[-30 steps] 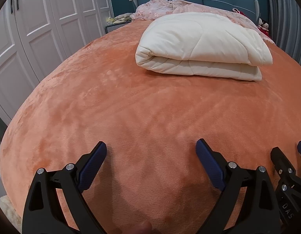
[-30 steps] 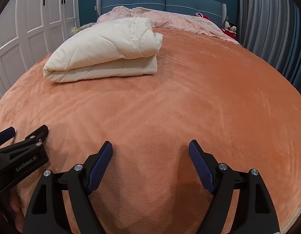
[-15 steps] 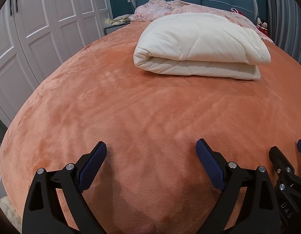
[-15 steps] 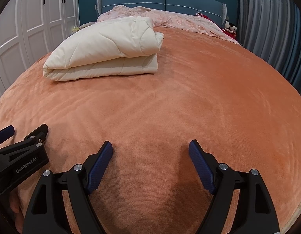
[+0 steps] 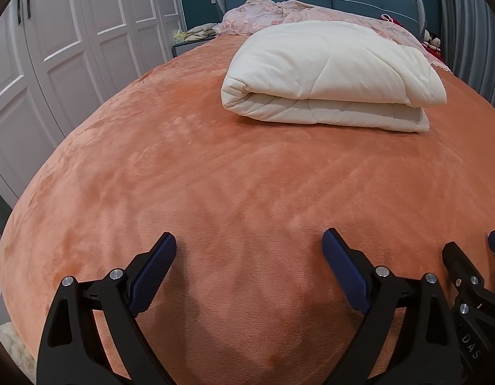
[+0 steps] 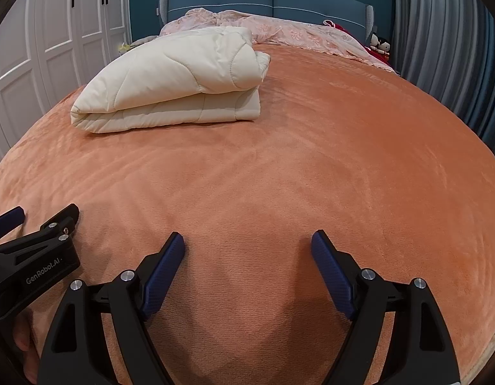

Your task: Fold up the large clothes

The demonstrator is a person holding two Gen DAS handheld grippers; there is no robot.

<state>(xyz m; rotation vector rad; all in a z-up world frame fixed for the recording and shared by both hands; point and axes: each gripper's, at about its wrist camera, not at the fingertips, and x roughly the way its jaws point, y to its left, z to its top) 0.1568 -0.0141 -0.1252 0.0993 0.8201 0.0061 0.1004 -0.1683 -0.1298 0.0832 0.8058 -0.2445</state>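
Hovering side by side over near edge of bed: left gripper and right gripper, both w/ jaws wide apart, nothing between them. Orange blanket spread flat over the bed. Folded cream quilt lies on it, far from both grippers, near pink bedding by headboard.

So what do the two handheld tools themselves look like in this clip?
Both match: the left tool and the right tool have black, triangular cut-out finger frames, silver pivot screws and dark blue textured pads. The left tool's side reads "GenRobot.AI" in white; the right one shows "DAS". No cables or sleeves show.
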